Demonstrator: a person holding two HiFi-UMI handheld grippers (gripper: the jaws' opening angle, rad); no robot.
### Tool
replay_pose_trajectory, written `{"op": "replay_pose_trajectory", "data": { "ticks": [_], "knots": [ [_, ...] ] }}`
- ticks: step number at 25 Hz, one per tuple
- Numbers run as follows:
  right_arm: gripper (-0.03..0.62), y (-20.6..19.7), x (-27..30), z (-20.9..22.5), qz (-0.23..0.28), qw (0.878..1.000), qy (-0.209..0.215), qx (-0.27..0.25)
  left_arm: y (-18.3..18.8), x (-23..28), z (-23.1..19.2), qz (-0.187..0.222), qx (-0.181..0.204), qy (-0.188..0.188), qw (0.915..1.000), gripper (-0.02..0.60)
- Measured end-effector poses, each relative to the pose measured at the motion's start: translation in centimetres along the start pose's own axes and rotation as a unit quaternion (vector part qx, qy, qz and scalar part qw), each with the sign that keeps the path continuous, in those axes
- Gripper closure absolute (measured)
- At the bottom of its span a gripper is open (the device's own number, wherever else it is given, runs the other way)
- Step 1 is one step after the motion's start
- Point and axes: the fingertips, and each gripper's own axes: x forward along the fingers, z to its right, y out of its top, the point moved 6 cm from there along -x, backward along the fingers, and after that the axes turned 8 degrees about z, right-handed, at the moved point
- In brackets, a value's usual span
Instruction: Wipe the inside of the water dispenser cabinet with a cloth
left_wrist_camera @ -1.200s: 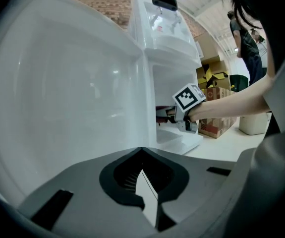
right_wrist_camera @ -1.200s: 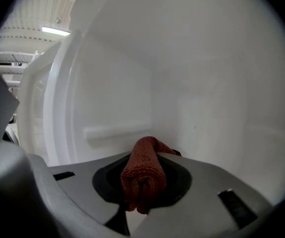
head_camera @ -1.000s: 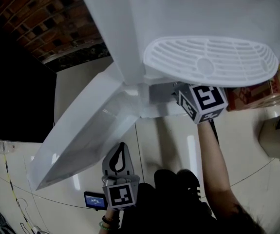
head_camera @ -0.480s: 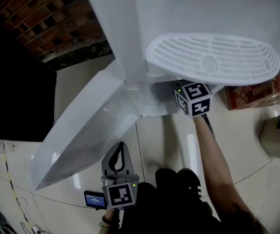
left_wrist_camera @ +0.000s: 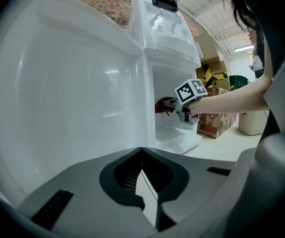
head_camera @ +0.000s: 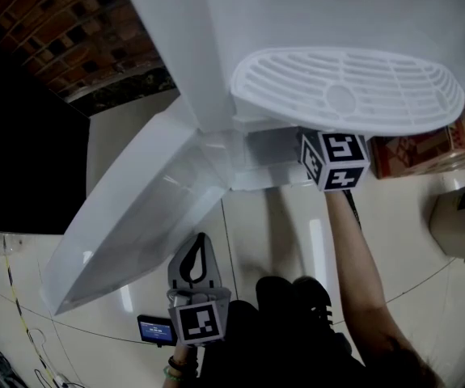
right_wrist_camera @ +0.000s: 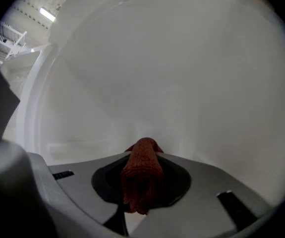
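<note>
Right gripper [left_wrist_camera: 174, 107] fingers clamped on red cloth [right_wrist_camera: 142, 175], reaching inside cabinet [right_wrist_camera: 192, 73] at head view centre; cloth faces white inner wall. Left gripper [left_wrist_camera: 142, 151] fingers closed, empty, lower centre, beside open door [head_camera: 127, 225].

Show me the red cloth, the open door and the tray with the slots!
red cloth [right_wrist_camera: 142, 175]: right gripper view, on the fold bunched between the jaws.
open door [head_camera: 135, 217]: head view, on the middle of its white panel.
slotted tray [head_camera: 339, 99]: head view, on the round centre of its grille.
</note>
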Motion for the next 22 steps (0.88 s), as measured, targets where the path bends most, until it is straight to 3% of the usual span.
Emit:
{"op": "replay_pose_trajectory", "data": {
  "ticks": [5,10,16,19,22],
  "knots": [
    [0.522,3.3,-0.2,1.7,0.052,0.997,-0.053,0.002,-0.1,-0.1,0.0,0.001,-0.001,-0.001,1.0,0.578],
    [0.522,-1.6,-0.1,2.7,-0.022,0.996,-0.07,0.044,-0.2,-0.2,-0.3,-0.002,0.0,0.002,1.0,0.578],
    [0.523,-7.9,-1.1,1.3,-0.128,0.991,-0.042,0.008,-0.3,-0.2,-0.5,-0.005,-0.002,0.004,1.0,0.578],
    [0.523,-8.3,-1.3,1.1,-0.137,0.99,-0.037,0.006,-0.3,-0.2,-0.5,-0.004,-0.002,0.005,1.0,0.578],
    [0.522,-6.3,-1.8,1.4,-0.114,0.992,-0.045,0.015,-0.3,-0.1,-0.4,-0.002,-0.002,0.005,1.0,0.578]
  ]
}}
